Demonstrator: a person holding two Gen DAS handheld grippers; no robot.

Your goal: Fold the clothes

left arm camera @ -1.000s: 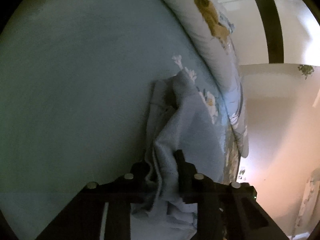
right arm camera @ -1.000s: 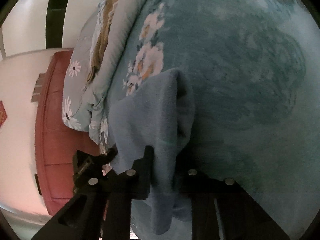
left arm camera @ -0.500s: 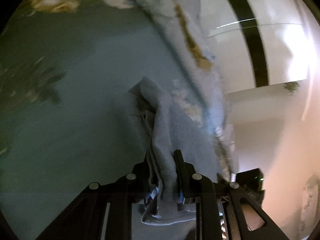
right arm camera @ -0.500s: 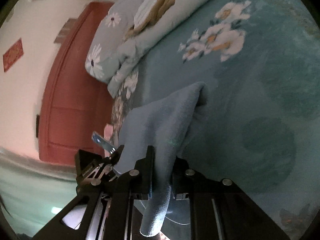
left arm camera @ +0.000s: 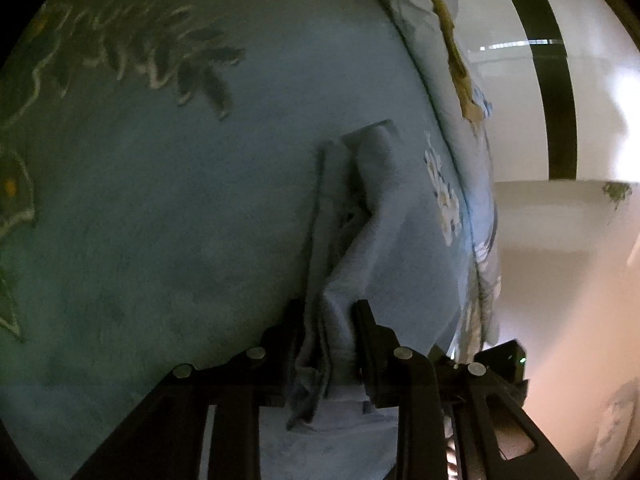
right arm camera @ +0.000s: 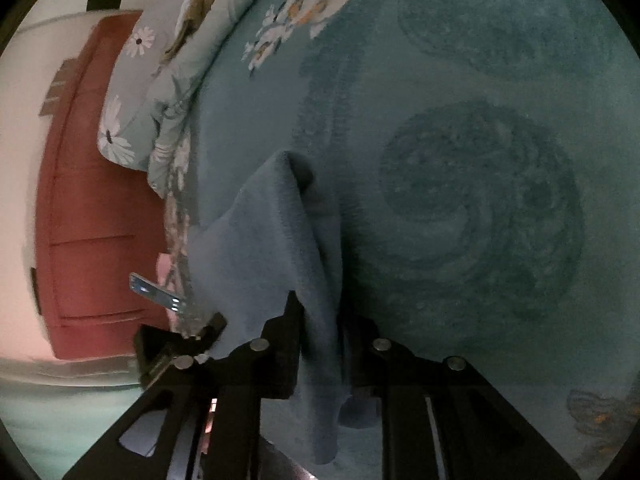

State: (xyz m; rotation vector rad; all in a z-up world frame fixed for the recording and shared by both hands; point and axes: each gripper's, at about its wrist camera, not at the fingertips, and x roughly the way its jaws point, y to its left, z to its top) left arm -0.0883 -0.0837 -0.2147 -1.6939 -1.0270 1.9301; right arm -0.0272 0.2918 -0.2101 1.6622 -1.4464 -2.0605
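**Room: dim bed, bright wall side**

You're over a bed with a teal bedspread (right arm camera: 460, 128), swirl and white-flower pattern, lit poorly. A folded floral quilt (right arm camera: 172, 64) lies along its far edge. Beyond it you have a red-brown headboard (right arm camera: 92, 216) against a pale wall (left arm camera: 560, 264). A dark vertical strip (left arm camera: 556, 100) runs up that wall. Light is warm and brighter on the wall side.

The left gripper (left arm camera: 326, 320) has just been opening, its fingers (left arm camera: 362, 322) now looser around the cloth (left arm camera: 360, 216) bunched between them. In the right view, the cloth's peak sits lower, near frame centre.
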